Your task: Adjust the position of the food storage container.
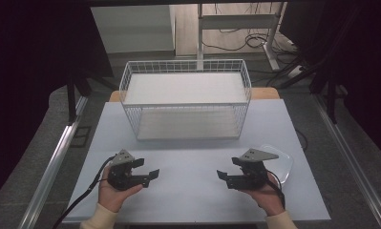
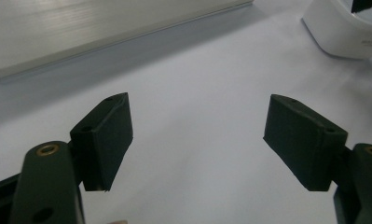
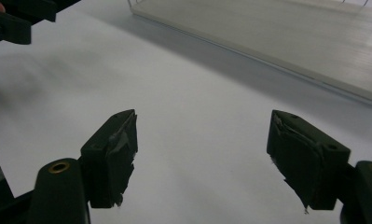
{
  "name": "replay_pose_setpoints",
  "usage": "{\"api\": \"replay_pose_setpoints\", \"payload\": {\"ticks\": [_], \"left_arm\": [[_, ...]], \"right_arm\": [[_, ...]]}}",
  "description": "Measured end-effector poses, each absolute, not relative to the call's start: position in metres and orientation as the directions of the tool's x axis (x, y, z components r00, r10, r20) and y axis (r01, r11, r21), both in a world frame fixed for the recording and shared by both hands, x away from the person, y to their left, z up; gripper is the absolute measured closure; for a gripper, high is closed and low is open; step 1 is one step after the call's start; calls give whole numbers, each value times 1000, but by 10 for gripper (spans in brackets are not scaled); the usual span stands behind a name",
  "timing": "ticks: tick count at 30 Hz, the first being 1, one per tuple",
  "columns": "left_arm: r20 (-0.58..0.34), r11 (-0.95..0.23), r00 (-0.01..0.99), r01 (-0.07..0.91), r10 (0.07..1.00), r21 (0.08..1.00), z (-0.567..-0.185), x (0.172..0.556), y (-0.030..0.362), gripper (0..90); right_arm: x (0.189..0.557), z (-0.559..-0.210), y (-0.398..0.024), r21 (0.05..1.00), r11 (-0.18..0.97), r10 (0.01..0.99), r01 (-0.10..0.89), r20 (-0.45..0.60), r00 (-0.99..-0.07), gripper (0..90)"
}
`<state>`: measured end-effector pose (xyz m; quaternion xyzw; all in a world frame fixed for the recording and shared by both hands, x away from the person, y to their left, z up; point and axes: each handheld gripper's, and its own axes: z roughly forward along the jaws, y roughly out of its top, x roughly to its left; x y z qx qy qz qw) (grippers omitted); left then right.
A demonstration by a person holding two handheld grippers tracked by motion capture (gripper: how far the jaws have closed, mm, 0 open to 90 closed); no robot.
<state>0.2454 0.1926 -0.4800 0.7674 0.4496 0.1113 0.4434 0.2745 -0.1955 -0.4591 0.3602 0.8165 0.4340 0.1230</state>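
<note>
Left gripper (image 1: 147, 172) low over counter (image 1: 188, 191), left of centre, jaws wide, nothing between. Wire basket (image 1: 185, 98) at counter's far middle. Right gripper (image 1: 225, 175) facing left one, jaws wide, empty. Clear plastic lid (image 1: 280, 164) just beside right gripper, at counter's right edge.

Wire basket (image 1: 185, 98): in the left gripper view its base is cut off by the top edge; in the right gripper view the top and right edges cut it, so its wires are barely seen. Clear lidded container (image 1: 280, 163), near right of the basket: partly hidden behind the right gripper (image 1: 228, 177) in the high view; cut by the top right corner in the left gripper view, lettering on it too small to read.
</note>
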Motion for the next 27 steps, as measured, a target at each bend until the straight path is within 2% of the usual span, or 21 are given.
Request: {"api": "replay_pose_setpoints", "payload": {"ticks": [2,6,17,27], "left_arm": [[-189,-223,558,587,808,778,-478,245,196,233],[-218,-197,557,589,801,784,-479,240,198,258],[-186,-224,576,566,796,793,-479,235,196,257],[-233,-207,586,586,776,783,-482,237,191,256]], "right_arm": [[276,-456,-199,802,357,699,479,111,-707,253],[279,-456,-201,799,346,701,493,129,-701,260],[284,-453,-201,789,360,703,497,121,-701,299],[286,-442,-206,785,371,715,496,100,-692,317]]}}
